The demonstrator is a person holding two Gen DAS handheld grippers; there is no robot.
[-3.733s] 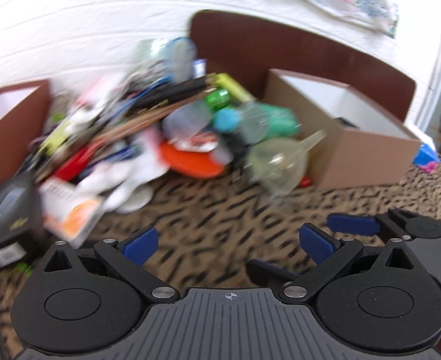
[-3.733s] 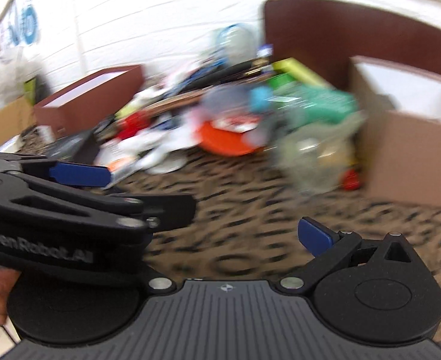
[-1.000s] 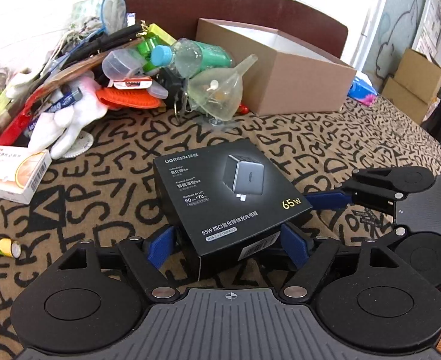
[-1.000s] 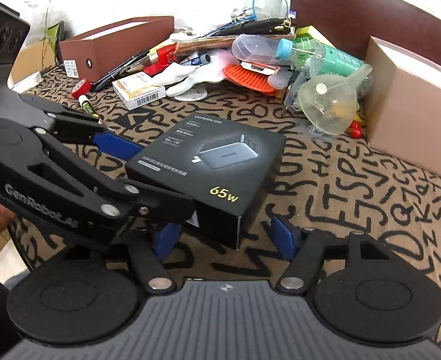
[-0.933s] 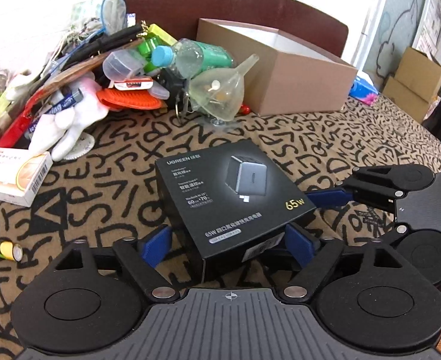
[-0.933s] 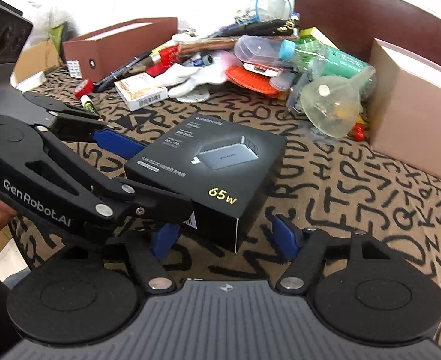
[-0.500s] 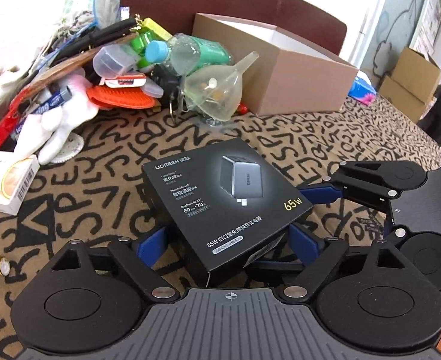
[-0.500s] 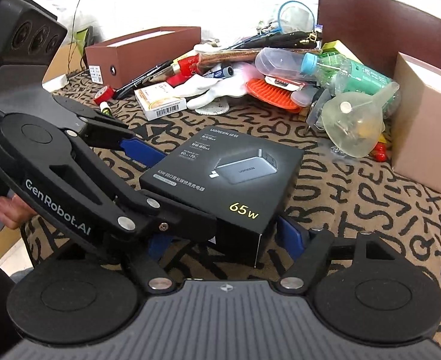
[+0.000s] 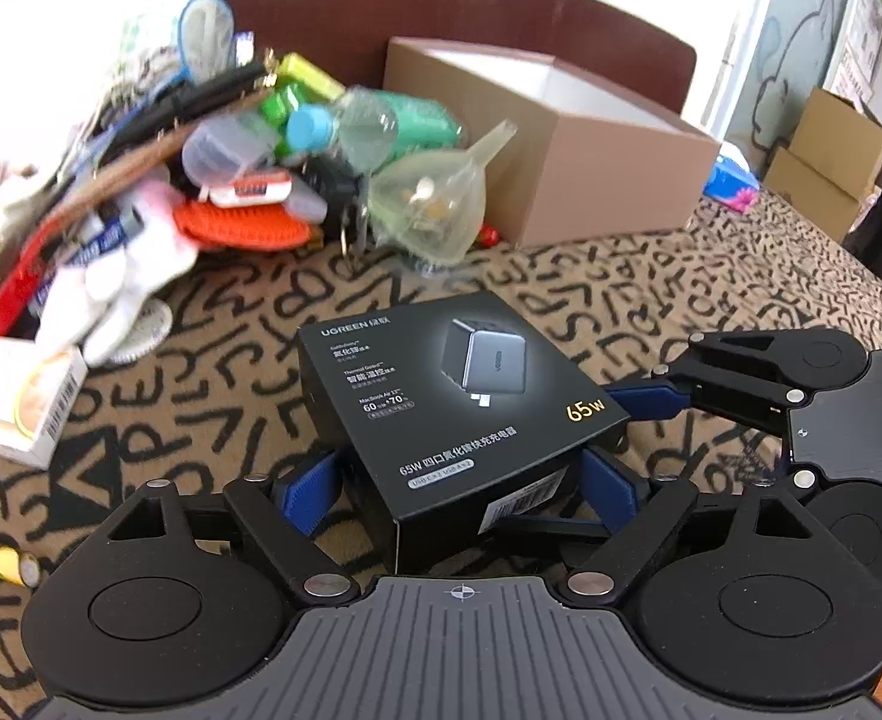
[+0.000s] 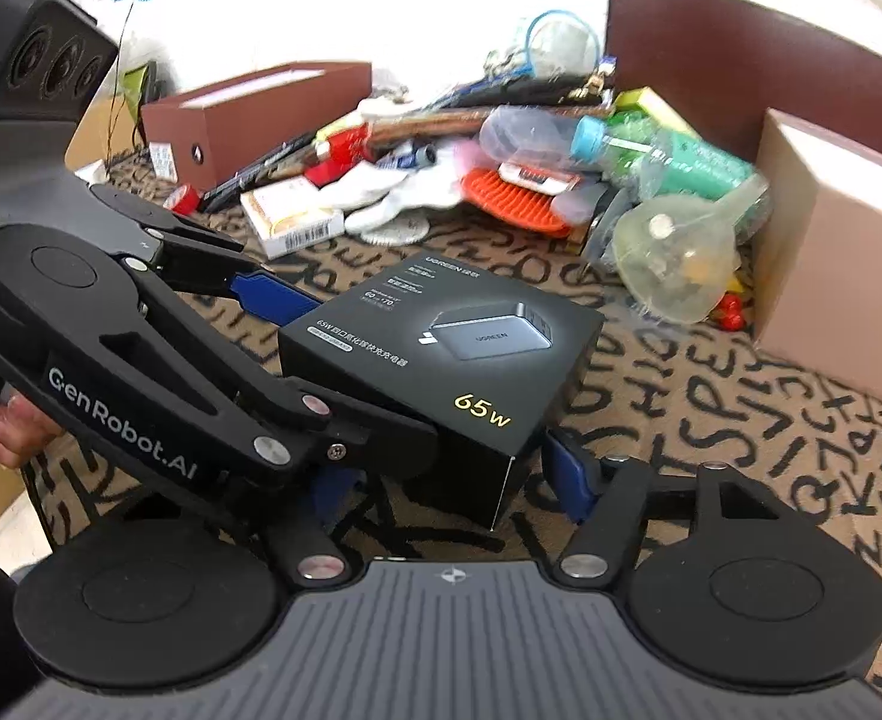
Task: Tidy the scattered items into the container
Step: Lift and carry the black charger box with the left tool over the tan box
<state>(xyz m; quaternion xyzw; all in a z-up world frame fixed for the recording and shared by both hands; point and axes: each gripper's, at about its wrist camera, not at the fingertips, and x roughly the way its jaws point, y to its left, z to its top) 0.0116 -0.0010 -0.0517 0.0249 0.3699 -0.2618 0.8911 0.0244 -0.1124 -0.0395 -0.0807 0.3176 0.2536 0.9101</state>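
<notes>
A black charger box (image 9: 459, 402) marked 65W is held between both grippers above the patterned tablecloth; it also shows in the right wrist view (image 10: 447, 354). My left gripper (image 9: 459, 486) is shut on its near corner. My right gripper (image 10: 447, 480) is shut on the adjacent corner. Each gripper shows in the other's view, the right one (image 9: 741, 384) and the left one (image 10: 159, 336). The open tan cardboard container (image 9: 549, 150) stands at the back right, also in the right wrist view (image 10: 837, 252).
A pile of clutter lies behind: a green bottle (image 9: 381, 120), a clear funnel (image 9: 435, 204), an orange mat (image 9: 243, 228), white gloves (image 9: 111, 276), a medicine box (image 9: 21, 402). A brown box (image 10: 261, 108) stands far left. A battery (image 9: 3, 558) lies near left.
The charger box has risen off the cloth and moved a little toward the pile, carried by both grippers. Both views now blur slightly from motion.
</notes>
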